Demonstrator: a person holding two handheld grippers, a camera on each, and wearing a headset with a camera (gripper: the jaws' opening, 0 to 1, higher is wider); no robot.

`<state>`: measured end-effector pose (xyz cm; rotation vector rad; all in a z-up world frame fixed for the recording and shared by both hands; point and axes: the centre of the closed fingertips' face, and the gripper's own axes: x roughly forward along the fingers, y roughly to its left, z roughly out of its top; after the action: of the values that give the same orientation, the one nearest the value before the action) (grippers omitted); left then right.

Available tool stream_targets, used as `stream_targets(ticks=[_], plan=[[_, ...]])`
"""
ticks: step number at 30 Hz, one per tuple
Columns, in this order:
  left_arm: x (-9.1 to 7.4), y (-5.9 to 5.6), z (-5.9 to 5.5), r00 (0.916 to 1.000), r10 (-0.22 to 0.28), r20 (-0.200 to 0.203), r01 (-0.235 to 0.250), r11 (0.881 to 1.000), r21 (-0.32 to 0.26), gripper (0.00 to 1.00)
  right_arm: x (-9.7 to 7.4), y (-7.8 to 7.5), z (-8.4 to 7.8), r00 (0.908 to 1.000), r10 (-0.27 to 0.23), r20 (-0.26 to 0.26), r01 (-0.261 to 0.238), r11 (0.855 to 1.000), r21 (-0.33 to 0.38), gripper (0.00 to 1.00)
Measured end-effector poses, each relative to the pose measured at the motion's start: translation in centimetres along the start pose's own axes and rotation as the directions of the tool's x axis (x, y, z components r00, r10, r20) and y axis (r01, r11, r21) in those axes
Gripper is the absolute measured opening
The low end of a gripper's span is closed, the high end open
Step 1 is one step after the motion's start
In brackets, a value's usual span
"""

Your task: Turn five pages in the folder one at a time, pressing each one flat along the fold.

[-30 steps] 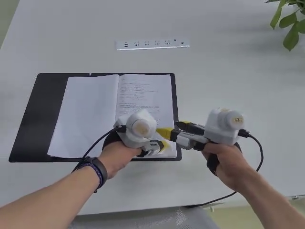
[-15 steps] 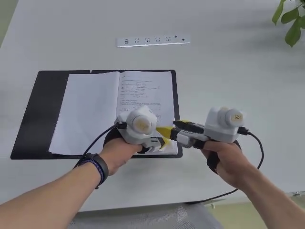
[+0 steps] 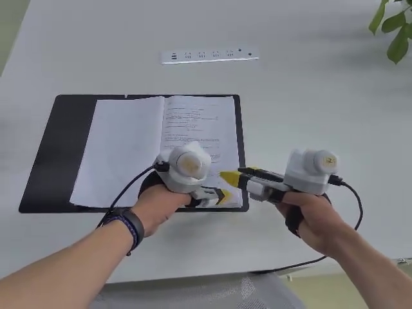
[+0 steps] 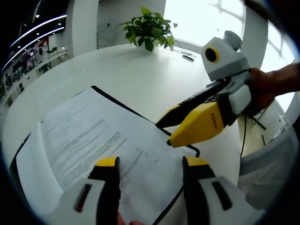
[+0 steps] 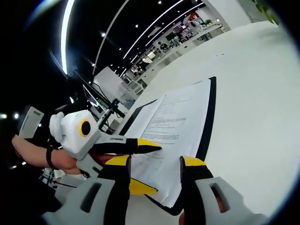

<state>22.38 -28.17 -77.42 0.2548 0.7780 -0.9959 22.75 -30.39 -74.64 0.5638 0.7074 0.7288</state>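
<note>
1. Table (image 3: 309,96): white, and it bears the folder.
2. Folder (image 3: 55,154): black, lying open and flat. A blank page (image 3: 122,148) covers its left half and a printed page (image 3: 196,129) its right half.
3. Left gripper (image 3: 215,196): over the folder's near right corner, on the printed page. In the left gripper view its jaws stand spread, with the corner of the printed page lying between them and nothing pinched.
4. Right gripper (image 3: 225,175): at the folder's right edge, near the same corner. Its tips reach in over the printed page's margin, close to the left gripper. In the right gripper view its jaws stand apart and hold nothing; the folder's right rim shows between them.
5. Power strip (image 3: 209,56): white, well beyond the folder's far edge.
6. Plant (image 3: 391,29): leaves far off to the folder's right, past its far corner.
</note>
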Motion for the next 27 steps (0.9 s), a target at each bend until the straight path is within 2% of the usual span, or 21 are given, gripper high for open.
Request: stream_targets(ticks=[10, 15, 20, 27], plan=[[-2.7, 0.5, -0.7, 0.9991, 0.025, 0.034, -0.024, 0.999, -0.047, 0.57, -0.2, 0.5, -1.2, 1.0, 0.004, -0.004, -0.004, 0.999, 0.041, 0.24], [-4.0, 0.7, -0.7, 0.9975, 0.042, 0.056, -0.039, 0.997, -0.065, 0.6, 0.1, 0.6, -0.9, 0.9997, -0.017, 0.016, 0.016, 0.999, 0.038, 0.06], [-5.2, 1.2, -0.8, 0.9957, 0.06, 0.071, -0.055, 0.996, -0.073, 0.6, 0.4, 1.0, -0.1, 0.9983, -0.035, 0.047, 0.033, 0.999, 0.034, 0.02], [-7.6, 2.2, -0.6, 0.9896, 0.093, 0.11, -0.083, 0.992, -0.092, 0.61, 0.7, 2.2, 0.4, 0.9976, -0.024, 0.064, 0.022, 0.999, 0.031, 0.0]])
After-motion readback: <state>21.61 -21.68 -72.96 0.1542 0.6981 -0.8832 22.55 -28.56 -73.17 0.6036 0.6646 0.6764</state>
